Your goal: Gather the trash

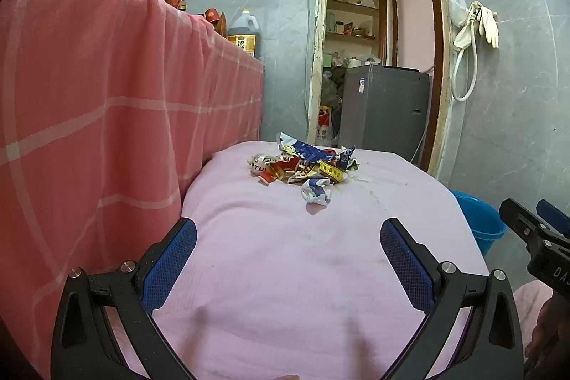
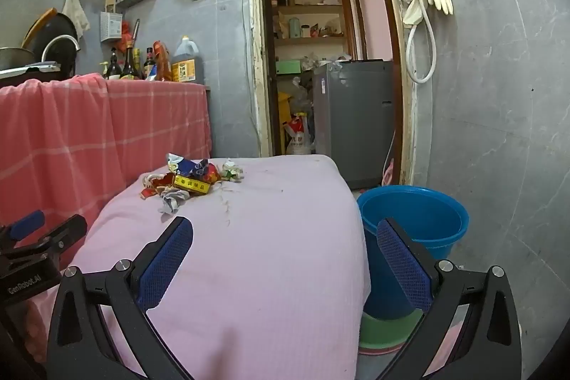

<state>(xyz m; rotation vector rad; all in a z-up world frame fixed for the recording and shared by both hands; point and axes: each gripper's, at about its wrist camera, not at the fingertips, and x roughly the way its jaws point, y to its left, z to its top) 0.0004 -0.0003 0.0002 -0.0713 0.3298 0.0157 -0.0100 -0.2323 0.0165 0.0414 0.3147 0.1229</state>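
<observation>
A heap of crumpled wrappers (image 1: 302,164) lies at the far end of a table under a pink cloth (image 1: 285,273); the right wrist view shows the same heap of wrappers (image 2: 188,180) at the far left of the pink cloth (image 2: 267,255). A single crumpled wrapper (image 1: 316,192) sits nearest to me. My left gripper (image 1: 288,237) hovers open over the near half of the cloth, well short of the heap, holding nothing. My right gripper (image 2: 285,237) is open too and empty, over the table's right edge. A blue bucket (image 2: 415,219) stands on the floor right of the table.
A counter draped in red checked cloth (image 1: 107,113) rises along the left, with bottles (image 2: 131,64) and an oil jug (image 2: 185,61) on top. Beyond the table, a doorway shows a grey appliance (image 2: 352,120) and shelves. A green basin (image 2: 388,326) sits under the bucket.
</observation>
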